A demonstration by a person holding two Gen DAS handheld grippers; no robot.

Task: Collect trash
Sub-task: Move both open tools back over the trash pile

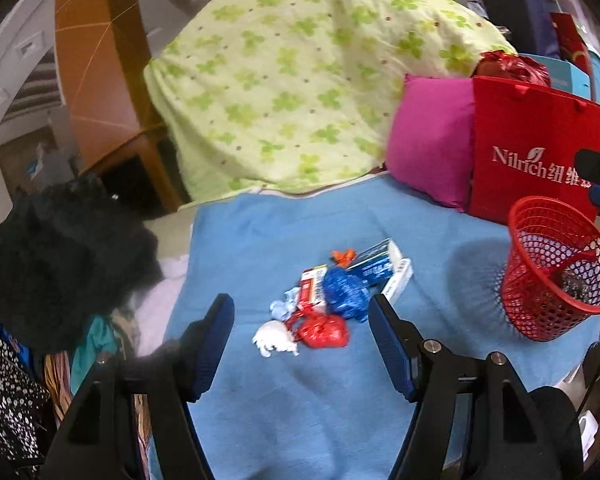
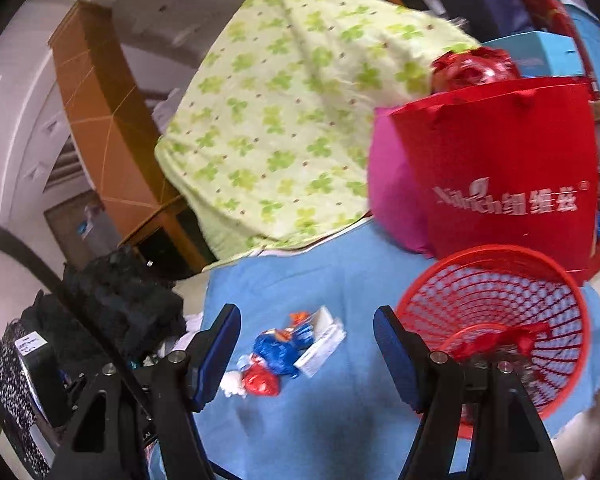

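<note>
A pile of trash lies on the blue cloth [image 1: 340, 400]: a crumpled red wrapper [image 1: 324, 330], a white tissue [image 1: 274, 338], a crumpled blue wrapper [image 1: 346, 292], a red-and-white carton [image 1: 312, 288], a blue-and-white box [image 1: 380, 266] and an orange scrap [image 1: 343, 256]. My left gripper [image 1: 300, 312] is open and empty, just in front of the pile. A red mesh basket [image 1: 556, 268] stands to the right with some trash inside. My right gripper [image 2: 306, 324] is open and empty, above the cloth between the pile [image 2: 284, 354] and the basket [image 2: 500, 328].
A red paper bag [image 1: 536, 148] and a pink cushion [image 1: 432, 140] stand behind the basket. A green floral bedding bundle [image 1: 292, 72] fills the back. Dark clothes [image 1: 60, 256] are heaped at the left edge. A wooden cabinet [image 1: 100, 60] stands at the far left.
</note>
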